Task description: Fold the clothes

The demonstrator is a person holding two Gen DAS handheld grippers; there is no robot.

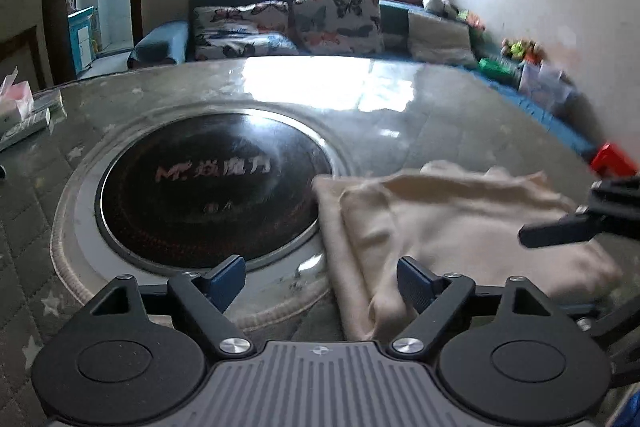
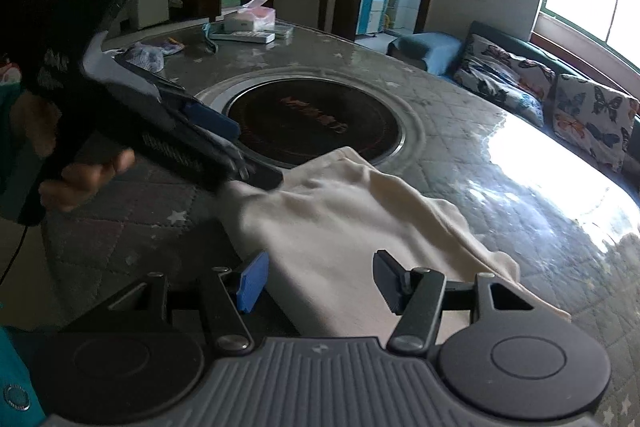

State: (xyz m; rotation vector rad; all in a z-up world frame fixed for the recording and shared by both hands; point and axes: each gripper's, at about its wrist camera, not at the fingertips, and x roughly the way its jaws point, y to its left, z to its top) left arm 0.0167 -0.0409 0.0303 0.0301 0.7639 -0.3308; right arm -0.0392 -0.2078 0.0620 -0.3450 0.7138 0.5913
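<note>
A cream garment [image 1: 440,227] lies folded on the round table, its left edge touching the rim of the black hob [image 1: 212,187]. My left gripper [image 1: 322,283] is open just above the garment's near left edge, one finger over the hob rim and one over the cloth, holding nothing. In the right wrist view the garment [image 2: 340,219] spreads in front of my right gripper [image 2: 320,281], which is open over its near side with nothing between the fingers. A hand [image 2: 84,179] holds the left gripper [image 2: 240,151] at the cloth's far left corner.
The grey quilted table cover [image 2: 480,163] surrounds the hob [image 2: 316,123]. A tissue box [image 2: 250,19], a remote and a crumpled blue cloth [image 2: 146,55] sit at the table's far side. A sofa with butterfly cushions [image 1: 288,23] stands beyond the table. A red object [image 1: 612,159] lies past the right edge.
</note>
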